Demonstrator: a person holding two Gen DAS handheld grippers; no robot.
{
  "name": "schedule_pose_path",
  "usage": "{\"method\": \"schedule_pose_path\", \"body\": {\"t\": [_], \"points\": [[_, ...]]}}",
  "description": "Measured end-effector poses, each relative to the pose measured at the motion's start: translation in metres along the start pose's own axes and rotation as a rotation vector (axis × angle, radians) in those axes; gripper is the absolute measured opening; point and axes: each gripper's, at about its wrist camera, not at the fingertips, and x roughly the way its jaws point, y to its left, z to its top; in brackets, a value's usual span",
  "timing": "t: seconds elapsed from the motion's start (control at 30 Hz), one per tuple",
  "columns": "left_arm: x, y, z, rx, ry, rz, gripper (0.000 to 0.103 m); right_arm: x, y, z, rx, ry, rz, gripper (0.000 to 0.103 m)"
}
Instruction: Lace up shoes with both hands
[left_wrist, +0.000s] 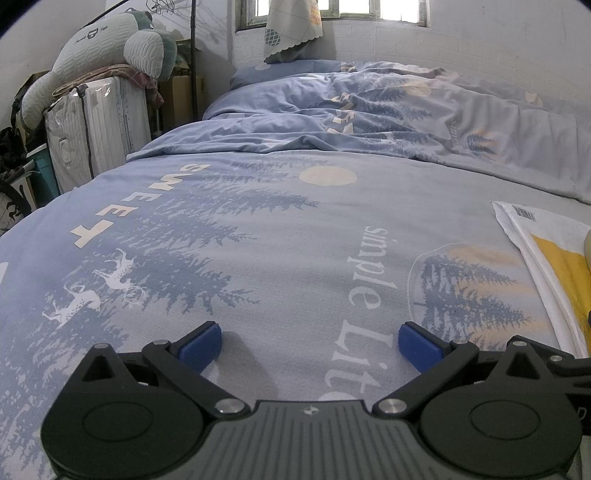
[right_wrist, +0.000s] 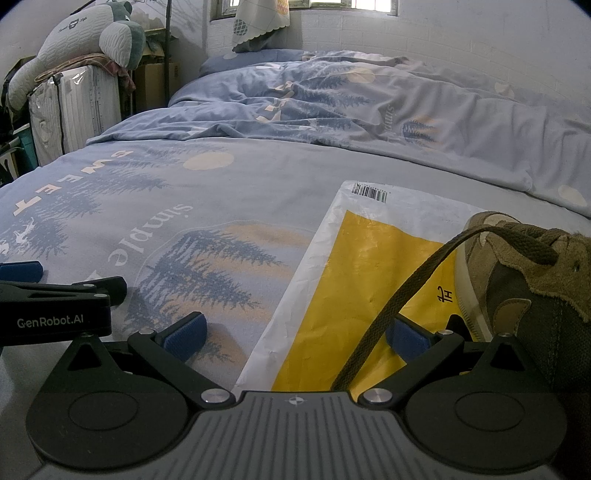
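Both my grippers, left (left_wrist: 310, 345) and right (right_wrist: 295, 334), gape fully, gripping nothing. One brown lace (right_wrist: 391, 306) crosses between my right fingers, loose. Beyond, rightward, the suede shoe (right_wrist: 528, 280) sits on a yellow mailer (right_wrist: 354, 280); lacing looks barely begun.

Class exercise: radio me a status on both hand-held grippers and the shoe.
Both hand-held grippers open, left, right. Shoe on yellow mailer; lace loose between right jaws. Nothing blocking.

Black left tool (left_wrist: 310, 343), blue pads, silver screws; right tool (right_wrist: 295, 332) alike, ribbed grey housing
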Motion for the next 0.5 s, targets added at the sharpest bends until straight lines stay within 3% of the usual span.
{"method": "schedule_pose_path", "body": {"t": [0.5], "points": [[-0.0003, 0.0002, -0.0004, 0.0, 0.0, 0.001, 0.103, 0.0009, 0.0007, 0.0002, -0.001, -0.001, -0.001, 0.103]]}}
